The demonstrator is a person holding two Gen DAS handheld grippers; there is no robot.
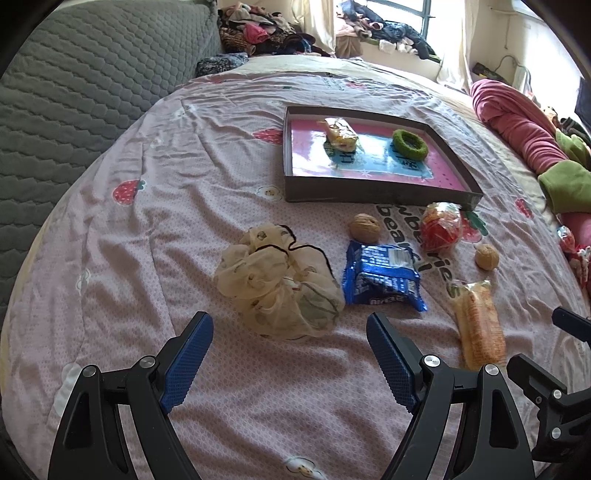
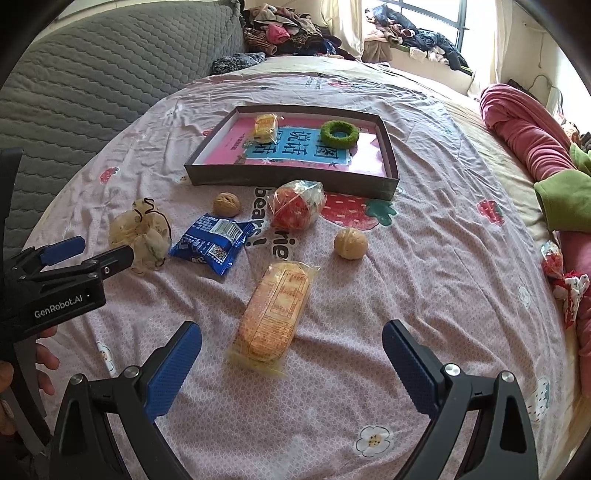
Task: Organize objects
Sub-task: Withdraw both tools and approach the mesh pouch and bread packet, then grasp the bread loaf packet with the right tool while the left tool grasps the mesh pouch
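Note:
On the pink bedspread lie a cream scrunchie [image 1: 279, 284] [image 2: 142, 238], a blue snack packet [image 1: 382, 278] [image 2: 212, 243], two walnuts [image 1: 365, 227] [image 2: 350, 243], a red-and-clear wrapped sweet [image 1: 441, 226] [image 2: 297, 205] and a long yellow cracker packet [image 1: 478, 325] [image 2: 273, 315]. A shallow dark box [image 1: 369, 194] [image 2: 288, 177] holds a yellow snack [image 1: 341, 134] [image 2: 266, 127] and a green ring [image 1: 410, 144] [image 2: 339, 133]. My left gripper [image 1: 290, 325] [image 2: 96, 247] hangs open just short of the scrunchie. My right gripper [image 2: 291, 334] is open, its fingers either side of the cracker packet's near end without touching it.
A grey quilted headboard [image 1: 74, 92] rises on the left. Rolled pink and green bedding [image 1: 524, 136] [image 2: 532, 147] lines the right edge, with another wrapped sweet [image 2: 552, 260] beside it. Piled clothes [image 1: 266, 33] sit at the back by the window. A hand [image 2: 40, 358] holds the left gripper.

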